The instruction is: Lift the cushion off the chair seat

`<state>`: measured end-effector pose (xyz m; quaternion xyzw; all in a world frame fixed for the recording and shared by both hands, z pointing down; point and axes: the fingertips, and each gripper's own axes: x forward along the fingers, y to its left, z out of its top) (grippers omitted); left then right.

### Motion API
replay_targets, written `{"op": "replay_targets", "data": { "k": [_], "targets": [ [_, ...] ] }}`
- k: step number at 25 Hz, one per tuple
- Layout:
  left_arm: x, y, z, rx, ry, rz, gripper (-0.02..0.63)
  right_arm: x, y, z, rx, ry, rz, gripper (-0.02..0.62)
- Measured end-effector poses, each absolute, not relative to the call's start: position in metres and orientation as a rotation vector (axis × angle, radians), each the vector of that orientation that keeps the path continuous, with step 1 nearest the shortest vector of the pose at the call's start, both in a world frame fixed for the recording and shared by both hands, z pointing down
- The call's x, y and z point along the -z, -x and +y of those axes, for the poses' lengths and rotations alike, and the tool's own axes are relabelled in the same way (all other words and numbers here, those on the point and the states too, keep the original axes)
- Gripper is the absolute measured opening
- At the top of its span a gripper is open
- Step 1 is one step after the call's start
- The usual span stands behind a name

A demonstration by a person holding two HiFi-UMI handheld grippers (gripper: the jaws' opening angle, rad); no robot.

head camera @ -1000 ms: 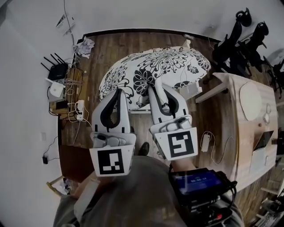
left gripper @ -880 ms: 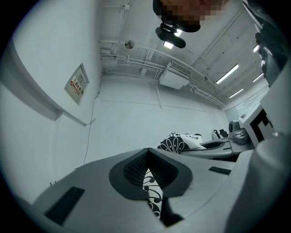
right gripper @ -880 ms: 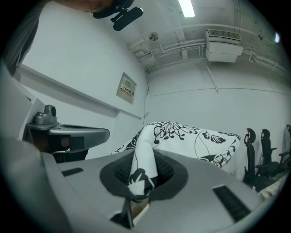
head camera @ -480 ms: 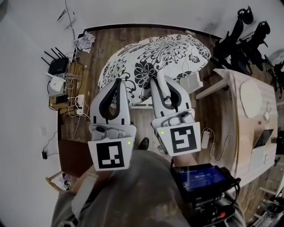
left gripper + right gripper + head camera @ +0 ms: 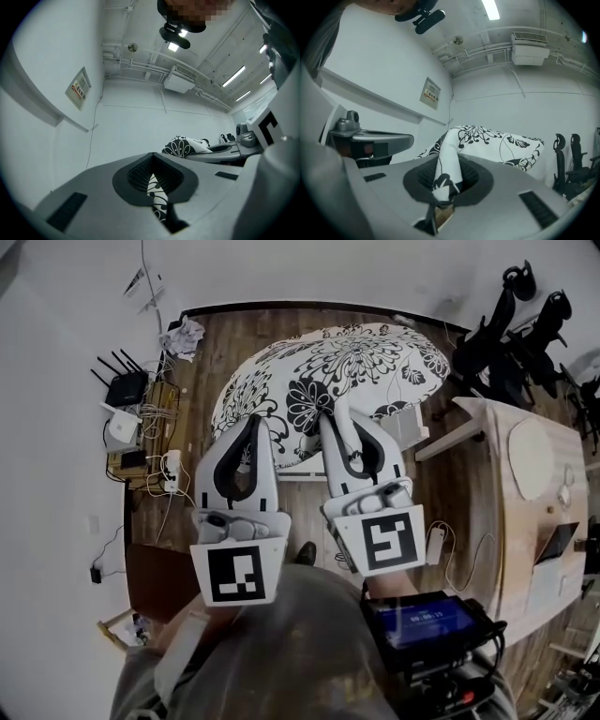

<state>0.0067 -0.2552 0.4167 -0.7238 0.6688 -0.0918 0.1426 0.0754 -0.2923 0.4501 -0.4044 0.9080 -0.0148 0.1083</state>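
The cushion [image 5: 337, 371], white with a black flower print, hangs in the air above the wooden floor, and both grippers hold its near edge. My left gripper [image 5: 252, 421] is shut on a fold of its fabric [image 5: 153, 190]. About a hand's width to the right, my right gripper [image 5: 329, 418] is shut on another bunched fold [image 5: 446, 176]. In the right gripper view the cushion [image 5: 497, 143] spreads out beyond the jaws. Below it, parts of the white chair [image 5: 405, 430] show; most of the seat is hidden by the cushion.
A wooden table [image 5: 525, 493] stands at the right, with black office chairs [image 5: 511, 338] behind it. A router and tangled cables [image 5: 131, 413] lie on a low shelf at the left wall. A screen device [image 5: 422, 626] sits at my waist.
Nothing has visibly changed apart from a slight shift of the head view. Both grippers keep their hold on the cushion.
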Motion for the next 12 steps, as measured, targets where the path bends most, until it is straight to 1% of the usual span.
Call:
{"op": "replay_targets", "data": {
  "k": [12],
  "targets": [
    [-0.4239,-0.0072,-0.2584,0.265,2.087,1.933,0.006,-0.4601,-0.0725,-0.2965,0.057,1.176,2.677,0.038]
  ]
}}
